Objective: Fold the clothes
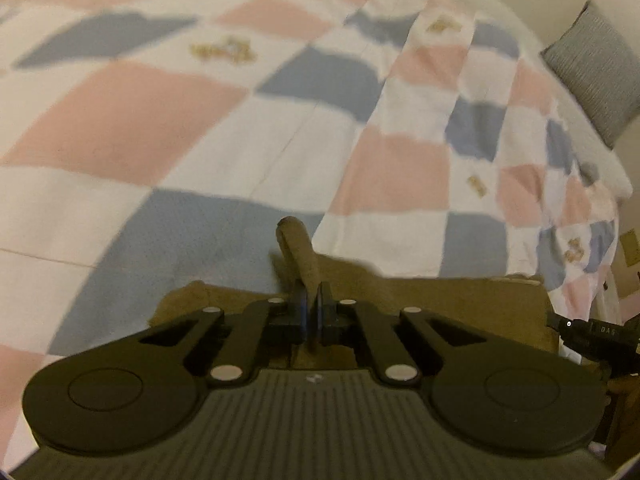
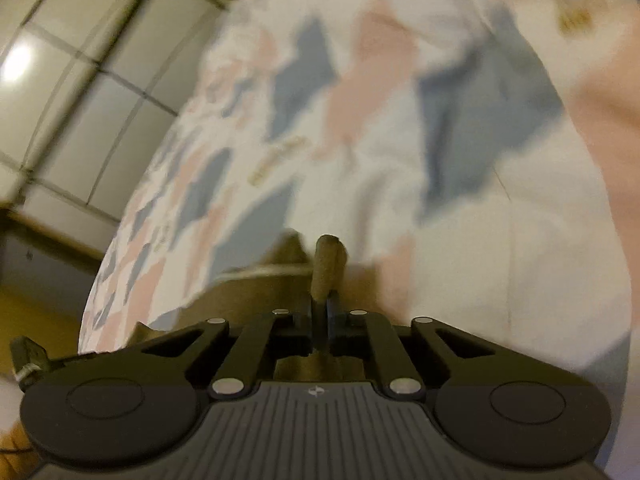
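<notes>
I have both the left gripper [image 1: 313, 300] and the right gripper [image 2: 320, 306] clamped on the brown garment [image 1: 440, 300], its pinched edge stretched sideways between them above the checked bedspread [image 1: 160, 120].

- Warm, dim indoor light; my own frames sit nearly black at the bottom of both views.
- Right view is smeared by motion blur: the quilt [image 2: 460, 128] ahead of my jaws loses its edges.
- Left view is sharper, only softly blurred.
- A glare spot shines on the tiles [image 2: 18, 62] far left.
- Fisheye bends everything; corners are vignetted black.
</notes>
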Demonstrator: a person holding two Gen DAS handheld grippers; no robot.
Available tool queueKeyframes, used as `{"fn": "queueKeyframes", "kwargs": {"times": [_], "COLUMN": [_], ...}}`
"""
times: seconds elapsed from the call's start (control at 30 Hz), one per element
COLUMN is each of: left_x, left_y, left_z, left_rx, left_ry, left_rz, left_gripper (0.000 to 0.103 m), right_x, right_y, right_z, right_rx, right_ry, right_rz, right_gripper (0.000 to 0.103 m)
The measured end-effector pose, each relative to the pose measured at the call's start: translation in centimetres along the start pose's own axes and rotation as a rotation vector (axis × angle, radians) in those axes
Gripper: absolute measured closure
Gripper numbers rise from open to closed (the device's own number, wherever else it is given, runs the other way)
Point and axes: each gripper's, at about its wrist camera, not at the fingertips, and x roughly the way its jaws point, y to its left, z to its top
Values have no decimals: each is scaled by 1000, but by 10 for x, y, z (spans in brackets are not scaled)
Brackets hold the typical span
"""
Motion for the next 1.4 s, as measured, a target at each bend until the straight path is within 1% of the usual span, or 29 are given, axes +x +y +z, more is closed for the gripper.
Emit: {"fn": "queueKeyframes", "kwargs": {"times": [0.07, 0.13, 0.17, 0.23, 0.33, 0.37, 0.4, 0.43, 0.47, 0.5, 0.53, 0.6, 0.7, 0.8, 0.87, 0.9, 0.93, 1.0, 1.03, 1.07, 1.1, 1.13, 1.17, 1.2, 1.23, 1.27, 1.3, 1.4], "left_x": [-25, -46, -51, -49, -25, -15, -3, 4, 2, -1, -6, -24, -57, -91, -106, -112, -114, -113, -109, -105, -98, -92, -85, -79, -77, -78, -80, -89], "left_y": [1, 3, 7, 18, 35, 40, 46, 52, 55, 57, 58, 60, 67, 71, 72, 72, 73, 74, 74, 73, 73, 73, 73, 76, 78, 76, 75, 64], "left_z": [-2, -5, -6, -10, -16, -18, -20, -22, -23, -24, -25, -30, -52, -87, -112, -125, -134, -148, -152, -156, -159, -161, -163, -167, -168, -167, -165, -159], "left_rx": [-13, -27, -42, -73, -107, -113, -127, -149, -163, -176, -178, -197, -287, -432, -533, -588, -626, -683, -702, -722, -717, -709, -701, -710, -719, -708, -694, -581], "left_ry": [-69, -125, -139, -141, -100, -80, -51, -28, -28, -33, -45, -61, -69, -72, -69, -65, -64, -57, -51, -45, -36, -26, -17, -19, -28, -46, -65, -100], "left_rz": [-5, 7, 12, 36, 75, 96, 116, 116, 109, 101, 101, 118, 125, 120, 103, 91, 76, 42, 24, 5, 10, 19, 27, 27, 13, 8, 6, 46], "left_gripper": [102, 102, 101, 101, 101, 100, 98, 93, 91, 89, 82, 76, 75, 69, 60, 59, 58, 54, 49, 40, 39, 39, 47, 58, 85, 95, 96, 97], "right_x": [-10, -16, -16, -9, 14, 25, 34, 40, 40, 37, 33, 17, -13, -43, -53, -55, -55, -50, -47, -42, -36, -31, -26, -22, -18, -16, -18, -28], "right_y": [15, 29, 32, 37, 33, 31, 28, 24, 22, 21, 20, 19, 17, 12, 5, 1, -2, -4, -4, -3, -2, -2, -2, -3, -2, -2, 1, 10], "right_z": [6, 13, 16, 22, 24, 22, 21, 20, 19, 18, 16, 8, -12, -49, -73, -85, -94, -103, -106, -107, -108, -109, -110, -111, -111, -110, -108, -103], "right_rx": [-48, -94, -108, -122, -129, -126, -108, -80, -58, -40, -25, 0, 68, 144, 206, 236, 265, 285, 287, 284, 276, 267, 266, 271, 279, 282, 263, 195], "right_ry": [-26, -41, -45, -38, 2, 22, 44, 55, 51, 42, 35, 35, 62, 128, 179, 197, 210, 211, 210, 212, 214, 213, 209, 210, 215, 223, 216, 178], "right_rz": [28, 44, 47, 38, -4, -25, -60, -82, -85, -89, -92, -78, -43, -40, -48, -51, -42, -18, -5, 9, 17, 17, 22, 25, 33, 47, 56, 71], "right_gripper": [96, 96, 96, 96, 95, 84, 82, 78, 70, 64, 58, 57, 57, 53, 51, 49, 47, 43, 40, 36, 36, 36, 45, 58, 88, 90, 91, 92]}}
